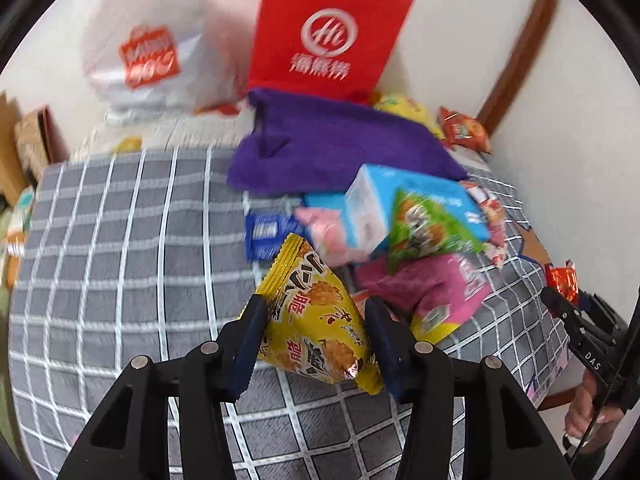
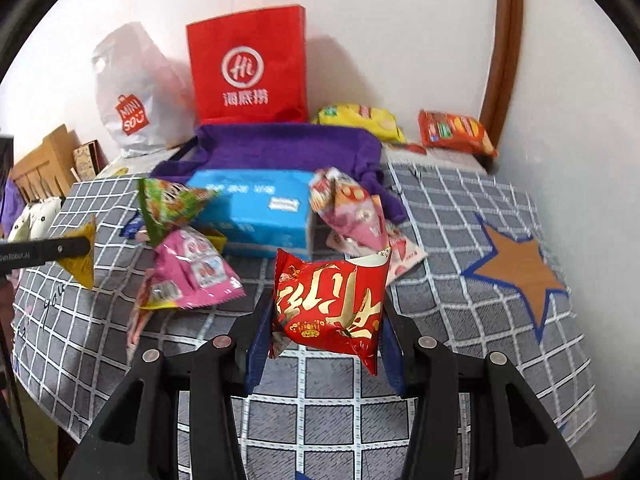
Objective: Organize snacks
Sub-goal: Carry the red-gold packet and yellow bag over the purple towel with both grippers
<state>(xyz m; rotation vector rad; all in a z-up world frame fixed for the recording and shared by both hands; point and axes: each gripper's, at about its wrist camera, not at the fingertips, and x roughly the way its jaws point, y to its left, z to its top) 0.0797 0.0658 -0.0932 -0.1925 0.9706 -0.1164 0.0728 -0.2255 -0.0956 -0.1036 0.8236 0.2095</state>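
**Two snack packets lifted clear of the pile, one in each gripper.**

The left gripper (image 1: 316, 344) is clenched on a yellow snack packet (image 1: 316, 320), pinched across its width so that it hangs free above the grey checked cloth (image 1: 120, 260); the right gripper (image 2: 324, 328) grasps a red snack packet (image 2: 332, 300) the same way. Holding each by its sides probably keeps the bag from crumpling and leaves it ready to drop into a container. In the right wrist view the remaining pile lies from 10 to 12 o'clock of the red packet: a pink packet (image 2: 192, 272), a green packet (image 2: 168, 200) and a blue box (image 2: 256, 208). Beyond, at 12 o'clock, a purple cloth bag (image 2: 280, 148) lies slack in front of an upright red paper bag (image 2: 248, 68), either a likely destination.
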